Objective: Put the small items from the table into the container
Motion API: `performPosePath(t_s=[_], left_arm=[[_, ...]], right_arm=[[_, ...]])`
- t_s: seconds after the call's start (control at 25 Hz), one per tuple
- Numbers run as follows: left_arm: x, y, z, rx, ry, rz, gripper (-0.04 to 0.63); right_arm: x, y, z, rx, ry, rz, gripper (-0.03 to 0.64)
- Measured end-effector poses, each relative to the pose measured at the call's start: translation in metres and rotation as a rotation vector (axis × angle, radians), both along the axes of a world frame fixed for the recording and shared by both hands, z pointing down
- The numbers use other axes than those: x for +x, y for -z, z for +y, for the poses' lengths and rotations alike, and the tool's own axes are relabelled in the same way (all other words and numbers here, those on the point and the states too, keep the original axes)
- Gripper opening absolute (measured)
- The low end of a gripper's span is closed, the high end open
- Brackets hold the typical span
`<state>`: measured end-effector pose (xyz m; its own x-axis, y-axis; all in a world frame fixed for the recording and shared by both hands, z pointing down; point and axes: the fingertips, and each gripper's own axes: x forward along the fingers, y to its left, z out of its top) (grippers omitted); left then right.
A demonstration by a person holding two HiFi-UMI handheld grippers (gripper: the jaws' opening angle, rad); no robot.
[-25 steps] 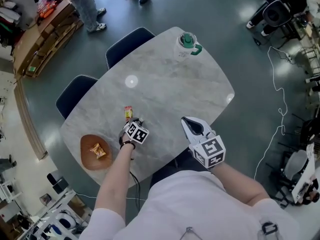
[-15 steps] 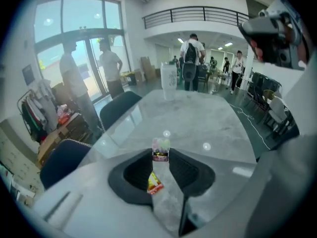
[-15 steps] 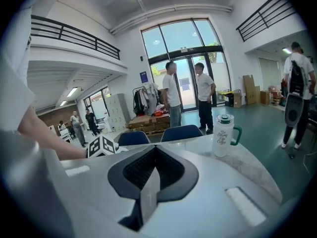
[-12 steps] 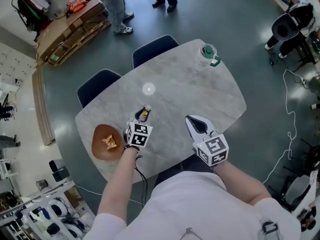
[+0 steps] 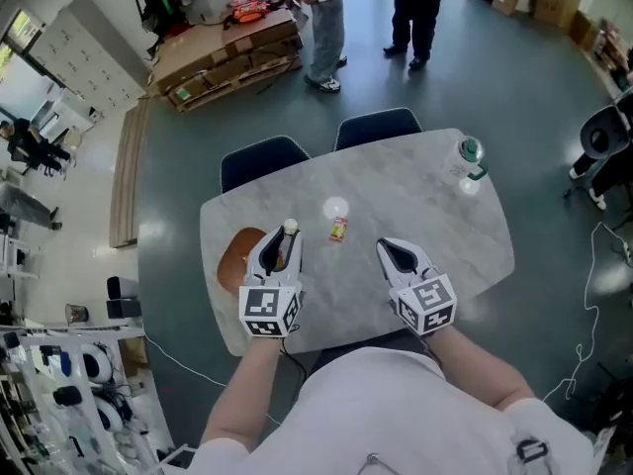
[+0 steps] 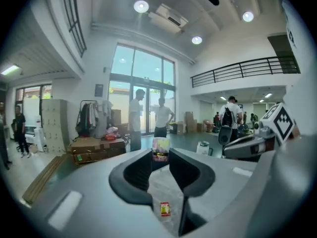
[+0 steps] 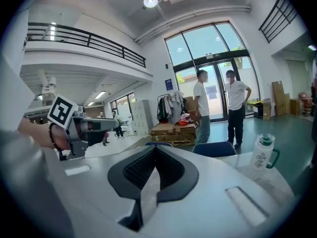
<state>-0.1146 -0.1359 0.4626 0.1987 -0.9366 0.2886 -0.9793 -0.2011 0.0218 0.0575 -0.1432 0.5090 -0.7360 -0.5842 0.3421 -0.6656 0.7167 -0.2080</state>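
So the left gripper (image 6: 160,157) has its jaws pinched on a little pale snack packet (image 6: 160,147) right at the tips, and down through the gap a small red sachet (image 6: 165,209) lies on the marble table (image 6: 159,185), with a green-lidded bottle (image 6: 202,148) further back.

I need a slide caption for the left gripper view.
Left tool holds a small packet above a second packet on the table.
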Motion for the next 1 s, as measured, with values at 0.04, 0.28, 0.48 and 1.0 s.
performPosePath(t_s=[0.04,0.28,0.48,1.0], left_arm=[[-0.01,0.009,0.013,0.018,0.036,0.015,0.112],[-0.068,0.033,0.075,0.091,0.236,0.042,0.112],[-0.107,0.046,0.125,0.113,0.351,0.055,0.112],[-0.165,0.007,0.177,0.046,0.507,0.047,0.112]], right_arm=[[-0.009,0.002,0.003,0.003,0.021,-0.004,0.028],[-0.066,0.016,0.018,0.022,0.154,-0.024,0.028],[-0.124,0.035,0.046,0.041,0.273,-0.044,0.028],[-0.207,0.028,0.082,0.034,0.439,-0.047,0.028]])
